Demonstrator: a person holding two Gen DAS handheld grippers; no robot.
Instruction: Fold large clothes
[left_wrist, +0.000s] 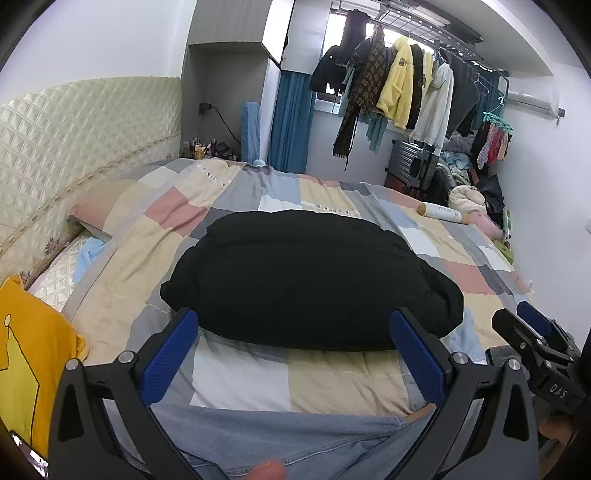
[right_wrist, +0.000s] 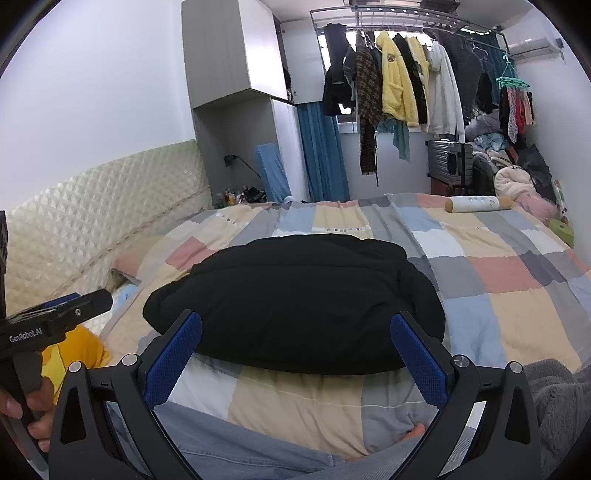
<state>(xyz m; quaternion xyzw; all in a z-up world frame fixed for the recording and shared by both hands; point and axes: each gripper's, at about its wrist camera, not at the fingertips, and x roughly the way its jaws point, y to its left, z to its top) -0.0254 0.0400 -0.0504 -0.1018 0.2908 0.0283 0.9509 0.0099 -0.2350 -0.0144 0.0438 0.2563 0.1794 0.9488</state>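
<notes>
A black garment (left_wrist: 306, 280) lies folded into a thick compact bundle on the patchwork quilt (left_wrist: 332, 380) of the bed; it also shows in the right wrist view (right_wrist: 295, 302). My left gripper (left_wrist: 295, 328) is open and empty, held just short of the bundle's near edge. My right gripper (right_wrist: 295, 328) is open and empty too, at the same near edge. The right gripper shows at the right of the left wrist view (left_wrist: 535, 332), the left gripper at the left of the right wrist view (right_wrist: 66, 310).
A yellow garment (left_wrist: 26, 362) lies at the left by the quilted headboard (left_wrist: 74, 140). A white roll (right_wrist: 476, 204) rests at the bed's far right. Clothes hang on a rack (right_wrist: 406, 81) behind, above a suitcase (right_wrist: 450, 162). Blue jeans (left_wrist: 277, 439) are below the grippers.
</notes>
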